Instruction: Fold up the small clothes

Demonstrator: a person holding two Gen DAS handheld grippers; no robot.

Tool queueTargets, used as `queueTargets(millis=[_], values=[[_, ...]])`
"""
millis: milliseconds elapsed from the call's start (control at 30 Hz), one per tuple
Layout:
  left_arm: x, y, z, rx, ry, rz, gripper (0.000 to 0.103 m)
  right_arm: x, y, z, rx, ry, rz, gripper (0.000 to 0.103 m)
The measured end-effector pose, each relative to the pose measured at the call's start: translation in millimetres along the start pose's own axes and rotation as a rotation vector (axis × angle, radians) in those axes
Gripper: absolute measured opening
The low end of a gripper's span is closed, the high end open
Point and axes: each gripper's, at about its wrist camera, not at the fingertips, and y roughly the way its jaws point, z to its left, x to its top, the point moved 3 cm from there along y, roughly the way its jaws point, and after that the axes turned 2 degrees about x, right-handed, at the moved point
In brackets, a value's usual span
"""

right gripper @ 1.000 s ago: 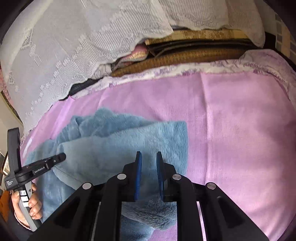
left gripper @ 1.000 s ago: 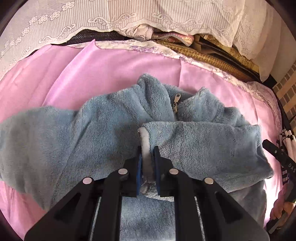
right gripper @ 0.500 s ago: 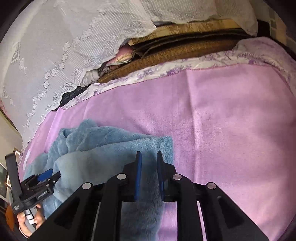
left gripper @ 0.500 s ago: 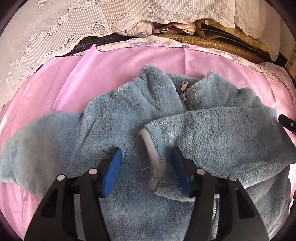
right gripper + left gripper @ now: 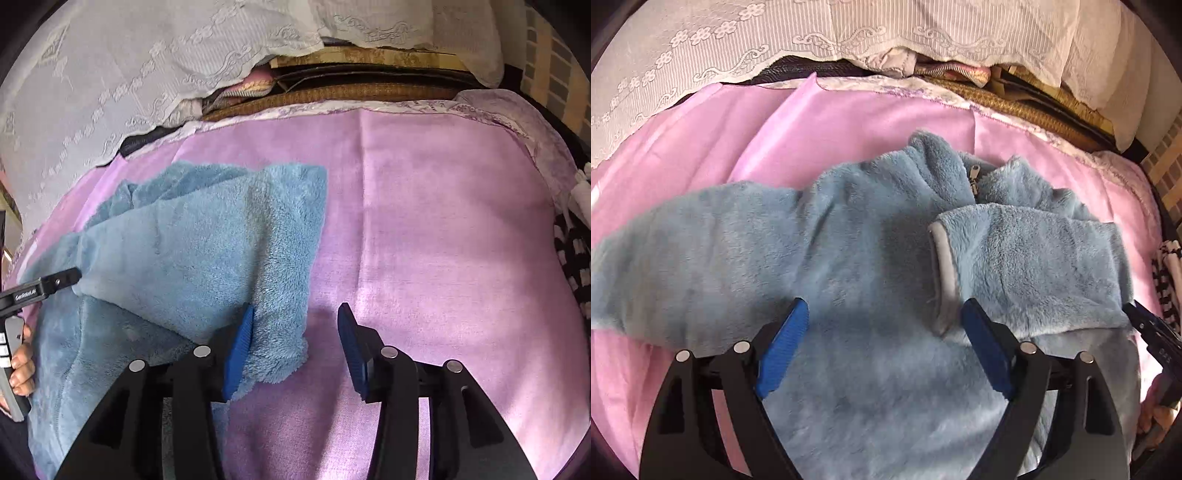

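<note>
A small blue fleece jacket (image 5: pixel 857 266) lies on a pink sheet (image 5: pixel 831 129), zip up. Its right sleeve (image 5: pixel 1034 266) is folded across the chest, with the grey cuff (image 5: pixel 945 280) near the middle. The left sleeve (image 5: pixel 683 251) lies spread out to the left. My left gripper (image 5: pixel 884 314) is open above the chest, its right pad beside the cuff. My right gripper (image 5: pixel 295 317) is open and empty over the jacket's right edge (image 5: pixel 288 295), its left pad against the fleece. The jacket fills the left of the right wrist view (image 5: pixel 192 251).
White lace fabric (image 5: pixel 775 40) and a woven mat (image 5: pixel 1015 107) line the far edge of the sheet. A black-and-white patterned cloth (image 5: pixel 576 266) lies at the right edge. The other gripper shows at the side of each view (image 5: pixel 40 288).
My left gripper let go of the sleeve cuff and opened wide. My right gripper opened and released the jacket's folded edge, which now lies flat on the sheet.
</note>
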Motion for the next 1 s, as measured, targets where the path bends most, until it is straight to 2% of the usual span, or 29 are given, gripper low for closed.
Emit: queueTargets(millis=[100, 167, 233, 333, 367, 433, 467, 500, 633, 700, 733, 767, 800, 833, 900, 1000], values=[[-10, -35, 50, 0.047, -0.028, -0.058, 0.085, -1, -18, 10, 0.018, -0.005, -0.037, 0.050], [-22, -52, 97, 0.070, -0.086, -0.058, 0.086, -1, -32, 27, 0.038, -0.030, -0.065, 0.053], [-37, -62, 148, 0.074, -0.170, -0.039, 0.086, -2, -43, 51, 0.065, -0.064, -0.090, 0.055], [-58, -68, 231, 0.095, -0.369, -0.016, 0.086, -7, -50, 98, 0.123, -0.133, -0.089, 0.060], [-64, -67, 256, 0.053, -0.460, -0.010, 0.086, -11, -50, 117, 0.146, -0.166, -0.075, 0.061], [-72, -64, 296, -0.106, -0.645, -0.031, 0.086, -19, -49, 160, 0.187, -0.249, -0.054, 0.065], [-72, -63, 309, -0.180, -0.721, -0.045, 0.086, -24, -48, 182, 0.197, -0.296, -0.049, 0.066], [-71, -62, 318, -0.224, -0.765, -0.046, 0.086, -28, -47, 205, 0.203, -0.349, -0.045, 0.070], [-53, -46, 333, -0.270, -0.834, -0.044, 0.086, -48, -32, 302, 0.187, -0.601, -0.031, 0.073], [-52, -41, 341, -0.299, -0.862, -0.087, 0.084, -61, -20, 347, 0.171, -0.721, -0.020, 0.073], [-55, -42, 346, -0.301, -0.865, -0.118, 0.074, -67, -12, 367, 0.164, -0.770, -0.012, 0.073], [-57, -42, 349, -0.291, -0.860, -0.139, 0.050, -71, -3, 384, 0.155, -0.810, -0.005, 0.073], [-57, -37, 355, -0.283, -0.857, -0.131, 0.037, -75, 7, 400, 0.145, -0.842, 0.003, 0.073], [-58, -34, 360, -0.290, -0.861, -0.117, 0.018, -76, 16, 414, 0.136, -0.860, 0.004, 0.073], [-62, -35, 369, -0.337, -0.884, -0.132, 0.016, -77, 34, 437, 0.134, -0.863, 0.012, 0.073], [-56, -47, 369, -0.318, -0.848, -0.165, 0.015, -72, 65, 457, 0.122, -0.847, 0.073, 0.073]])
